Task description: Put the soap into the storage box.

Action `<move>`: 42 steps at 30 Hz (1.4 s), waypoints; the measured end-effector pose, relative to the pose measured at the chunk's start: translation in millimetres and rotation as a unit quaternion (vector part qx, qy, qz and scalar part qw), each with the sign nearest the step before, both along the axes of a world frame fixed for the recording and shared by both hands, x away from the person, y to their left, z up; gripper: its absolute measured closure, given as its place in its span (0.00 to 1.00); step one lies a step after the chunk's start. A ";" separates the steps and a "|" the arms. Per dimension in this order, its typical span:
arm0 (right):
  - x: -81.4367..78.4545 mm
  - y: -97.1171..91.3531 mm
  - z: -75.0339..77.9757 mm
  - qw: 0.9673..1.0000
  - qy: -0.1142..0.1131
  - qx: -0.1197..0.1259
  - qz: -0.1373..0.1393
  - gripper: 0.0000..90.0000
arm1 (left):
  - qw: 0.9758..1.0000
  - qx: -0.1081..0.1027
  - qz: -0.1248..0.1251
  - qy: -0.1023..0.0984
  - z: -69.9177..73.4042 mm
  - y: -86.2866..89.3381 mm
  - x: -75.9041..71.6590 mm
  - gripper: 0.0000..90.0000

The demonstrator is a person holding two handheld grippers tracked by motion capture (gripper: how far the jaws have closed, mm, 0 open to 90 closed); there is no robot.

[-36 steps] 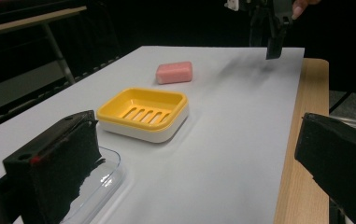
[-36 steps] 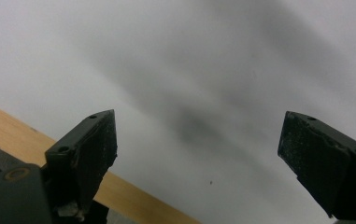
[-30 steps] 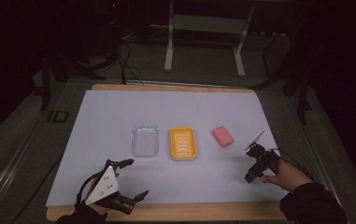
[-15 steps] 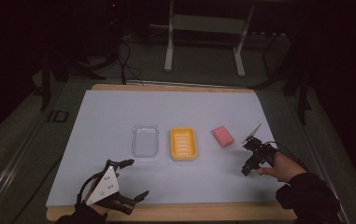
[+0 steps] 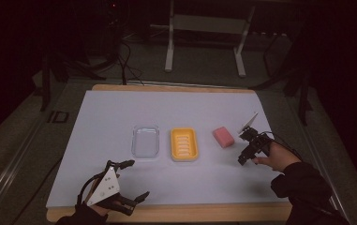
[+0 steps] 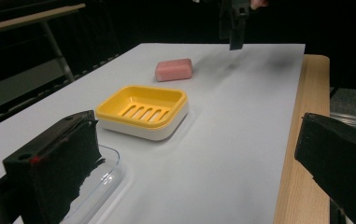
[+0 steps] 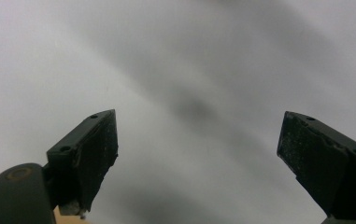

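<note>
A pink soap bar (image 5: pixel 223 137) lies on the white table sheet (image 5: pixel 167 108), right of a yellow soap dish (image 5: pixel 184 144) and a clear plastic tray (image 5: pixel 145 140). My right gripper (image 5: pixel 242 158) is just right of the soap, tilted down at the sheet, apart from the bar. Its jaws stand wide open over blurred white surface (image 7: pixel 199 140). My left gripper (image 5: pixel 134 180) rests open near the front edge, below the clear tray. Along its jaws (image 6: pixel 199 158) I see the yellow dish (image 6: pixel 143 109), the soap (image 6: pixel 174 69), the tray's corner (image 6: pixel 98 184) and the right gripper (image 6: pixel 234 23) farther off.
The wooden table edge (image 5: pixel 190 213) runs along the front. A metal stand (image 5: pixel 204 28) and cables (image 5: pixel 124 56) sit on the dark floor behind the table.
My right gripper has moved away from the front edge and leftward, closer to the pink soap. The left gripper has stayed put.
</note>
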State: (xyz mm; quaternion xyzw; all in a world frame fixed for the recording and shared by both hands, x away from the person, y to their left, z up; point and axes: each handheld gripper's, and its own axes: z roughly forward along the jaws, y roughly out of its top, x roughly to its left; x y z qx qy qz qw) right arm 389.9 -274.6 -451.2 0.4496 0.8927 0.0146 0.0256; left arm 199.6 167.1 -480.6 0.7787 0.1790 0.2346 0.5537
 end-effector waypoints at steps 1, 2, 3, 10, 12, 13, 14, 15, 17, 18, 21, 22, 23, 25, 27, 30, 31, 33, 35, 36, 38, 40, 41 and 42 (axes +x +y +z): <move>1.8 1.0 1.2 1.000 -0.002 0.005 -0.003 0.15 | 1.000 0.000 0.000 0.000 0.0 0.0 0.0 0.01; 3.5 2.3 2.2 1.000 -0.005 0.006 -0.002 0.15 | 1.000 0.000 0.000 0.000 0.0 0.0 0.1 0.01; 5.6 3.3 3.1 1.000 -0.011 0.007 -0.003 0.15 | 1.000 0.000 0.000 0.000 0.0 0.0 0.1 0.01; 17.3 11.2 5.1 0.999 -0.025 0.019 -0.006 0.15 | 1.000 0.000 -0.001 0.001 -0.1 0.1 0.1 0.01; 19.5 13.9 4.8 0.999 -0.030 0.023 -0.003 0.15 | 1.000 0.000 -0.001 0.001 -0.1 0.1 0.1 0.01; 20.6 15.2 4.9 0.999 -0.035 0.025 -0.004 0.15 | 1.000 0.000 -0.001 0.001 -0.1 0.1 0.1 0.01; 21.6 16.5 4.8 0.999 -0.038 0.027 -0.004 0.15 | 1.000 0.000 -0.002 0.001 -0.1 0.1 0.1 0.01; 22.6 17.9 5.0 0.999 -0.046 0.028 -0.001 0.15 | 1.000 0.000 -0.001 0.001 -0.1 0.0 0.0 0.01; 24.9 20.3 5.1 0.998 -0.056 0.032 -0.002 0.15 | 1.000 0.000 -0.002 0.001 -0.2 -0.1 0.0 0.01; 26.1 21.5 5.5 0.997 -0.062 0.033 0.000 0.15 | 1.000 0.001 -0.002 0.001 -0.2 -0.1 0.0 0.01; 29.4 25.3 7.5 0.996 -0.078 0.046 0.002 0.15 | 1.000 0.001 -0.002 0.001 -0.3 -0.2 0.0 0.01; 30.3 26.8 8.0 0.995 -0.080 0.052 0.000 0.15 | 1.000 0.001 -0.003 0.001 -0.4 -0.3 0.0 0.01; 31.3 28.5 8.6 0.995 -0.085 0.053 0.002 0.15 | 1.000 0.001 -0.003 0.001 -0.3 -0.3 0.1 0.01; 33.4 31.8 9.7 0.994 -0.091 0.062 0.005 0.15 | 1.000 0.001 -0.004 0.002 -0.4 -0.3 0.1 0.01; 35.4 35.4 10.1 0.992 -0.102 0.069 0.007 0.15 | 1.000 0.001 -0.004 0.002 -0.4 -0.3 0.0 0.01; 39.2 39.6 10.2 0.990 -0.116 0.074 0.006 0.15 | 1.000 0.001 -0.004 0.001 -0.3 -0.1 -0.2 0.01; 40.5 40.8 10.4 0.989 -0.124 0.078 0.004 0.15 | 1.000 0.001 -0.004 0.002 -0.4 -0.2 -0.2 0.01; 42.9 43.1 10.7 0.987 -0.138 0.086 0.003 0.15 | 1.000 0.001 -0.006 0.002 -0.6 -0.7 -0.2 0.01; 44.6 44.2 10.4 0.985 -0.145 0.091 0.005 0.15 | 1.000 0.003 -0.007 0.001 -0.7 -1.2 -0.4 0.01; 45.3 45.0 9.9 0.984 -0.152 0.093 0.008 0.15 | 1.000 0.003 -0.007 0.001 -0.7 -1.3 -0.5 0.01; 45.8 45.6 9.6 0.983 -0.159 0.096 0.005 0.15 | 1.000 0.004 -0.007 0.001 -0.7 -1.2 -0.5 0.01; 48.4 44.9 6.9 0.979 -0.174 0.103 -0.005 0.15 | 1.000 0.003 -0.007 0.001 -0.4 -0.6 -0.4 0.01; 49.5 44.2 5.4 0.979 -0.175 0.104 -0.011 0.15 | 1.000 0.003 -0.007 0.001 -0.4 -0.5 -0.5 0.01; 50.5 43.7 3.0 0.979 -0.174 0.107 -0.016 0.15 | 1.000 0.003 -0.007 0.001 -0.4 -0.5 -0.6 0.01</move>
